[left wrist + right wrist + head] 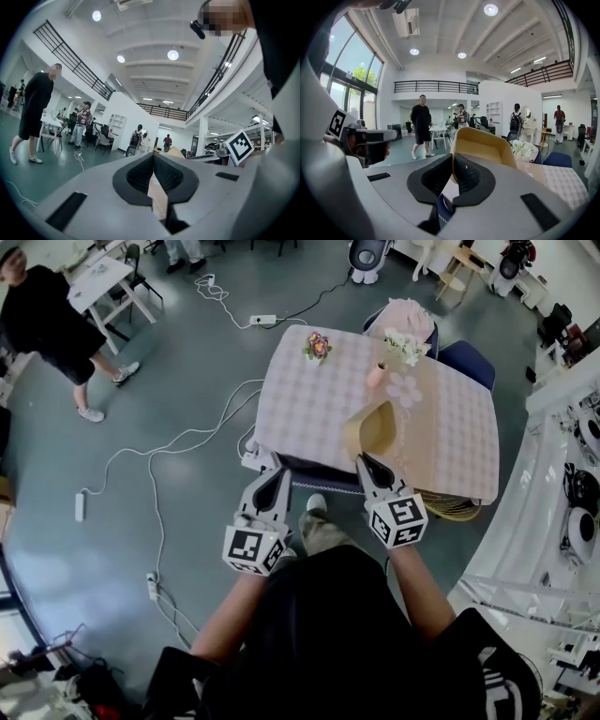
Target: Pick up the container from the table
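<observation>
The container (377, 427) is a tan, open bowl-like shell, tilted up over the near part of the checked table (309, 409). My right gripper (366, 462) is shut on its near rim. In the right gripper view the tan wall (487, 145) rises just beyond the closed pads (465, 174) of that gripper (452, 161). My left gripper (275, 476) hangs by the table's near left edge, apart from the container. It is shut with nothing in it, and in the left gripper view its jaws (153, 158) meet tip to tip.
On the table stand a pink vase (377, 377) with white flowers (403, 343), a small flower pot (317, 345) and a pink flower mat (404, 390). Blue chairs (466, 358) sit behind it. A wicker basket (454, 509) shows under its right edge. Cables (159, 451) cross the floor; a person (47, 320) stands at far left.
</observation>
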Demonstrator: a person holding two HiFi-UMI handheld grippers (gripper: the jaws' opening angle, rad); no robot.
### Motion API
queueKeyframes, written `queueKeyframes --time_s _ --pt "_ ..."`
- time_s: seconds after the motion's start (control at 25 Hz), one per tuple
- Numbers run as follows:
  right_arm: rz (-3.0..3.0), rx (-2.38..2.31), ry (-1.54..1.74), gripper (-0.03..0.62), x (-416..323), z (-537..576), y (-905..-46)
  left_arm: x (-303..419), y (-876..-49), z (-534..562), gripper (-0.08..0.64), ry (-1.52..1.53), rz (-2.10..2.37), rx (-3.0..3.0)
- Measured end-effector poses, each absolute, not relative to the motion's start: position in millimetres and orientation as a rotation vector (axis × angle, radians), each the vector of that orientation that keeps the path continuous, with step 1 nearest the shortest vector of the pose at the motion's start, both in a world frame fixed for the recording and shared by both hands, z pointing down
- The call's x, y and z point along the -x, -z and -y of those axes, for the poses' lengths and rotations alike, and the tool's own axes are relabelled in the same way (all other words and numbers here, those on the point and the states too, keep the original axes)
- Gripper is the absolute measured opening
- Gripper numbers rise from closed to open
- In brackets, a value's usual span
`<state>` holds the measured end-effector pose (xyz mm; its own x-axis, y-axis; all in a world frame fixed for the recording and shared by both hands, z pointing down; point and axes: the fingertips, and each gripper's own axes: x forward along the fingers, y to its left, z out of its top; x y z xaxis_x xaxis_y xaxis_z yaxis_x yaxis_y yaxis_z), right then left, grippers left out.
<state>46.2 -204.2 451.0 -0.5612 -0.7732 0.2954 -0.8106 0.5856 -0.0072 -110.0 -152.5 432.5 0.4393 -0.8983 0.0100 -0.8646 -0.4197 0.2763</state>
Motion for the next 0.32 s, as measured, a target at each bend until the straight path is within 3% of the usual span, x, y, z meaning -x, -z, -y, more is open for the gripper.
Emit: queueKeyframes --time_s 0.32 --pt "2.537 -1.296 -0.217 0.012 -50 224 -457 118 -441 171 0.005 0.201 1.560 -2.400"
